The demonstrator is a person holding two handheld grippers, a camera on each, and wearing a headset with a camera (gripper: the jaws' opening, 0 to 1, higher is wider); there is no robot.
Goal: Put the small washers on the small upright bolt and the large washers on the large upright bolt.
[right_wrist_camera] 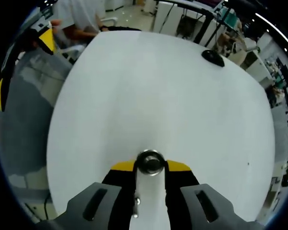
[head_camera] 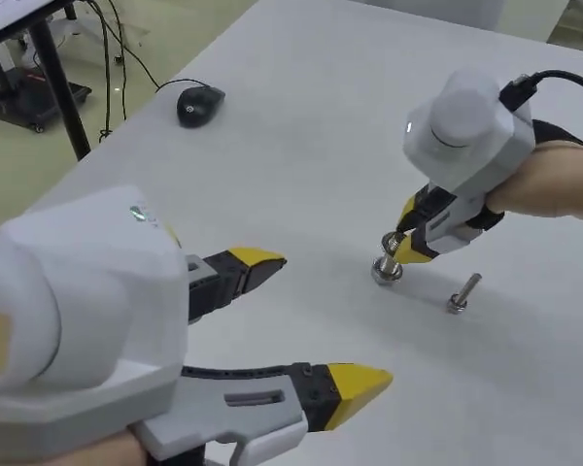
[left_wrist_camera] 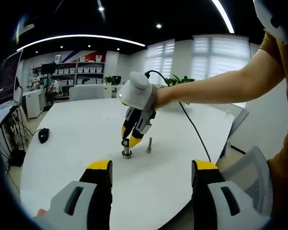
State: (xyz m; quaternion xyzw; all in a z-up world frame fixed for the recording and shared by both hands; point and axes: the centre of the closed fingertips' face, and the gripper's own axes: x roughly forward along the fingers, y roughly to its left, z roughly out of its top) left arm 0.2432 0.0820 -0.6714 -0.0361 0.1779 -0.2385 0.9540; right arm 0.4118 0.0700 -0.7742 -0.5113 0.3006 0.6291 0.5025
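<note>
The large upright bolt [head_camera: 387, 268] stands right of centre on the white table, with washers stacked at its base. My right gripper [head_camera: 406, 245] hangs tip-down right over it, shut on a large washer [right_wrist_camera: 150, 162], a metal ring with a dark centre between the yellow tips. The small upright bolt [head_camera: 462, 294] stands a little to the right of the large one and is bare; it stands beside the large bolt [left_wrist_camera: 126, 151] as the small bolt [left_wrist_camera: 149, 144]. My left gripper [head_camera: 309, 320] is low at the near left, open, nothing between its yellow tips.
A black mouse [head_camera: 199, 103] lies at the far left of the table [head_camera: 301, 146], its cable running off the edge. The right gripper's cable [head_camera: 554, 80] trails behind the hand. A black desk frame [head_camera: 53, 68] stands on the floor beyond the table's left edge.
</note>
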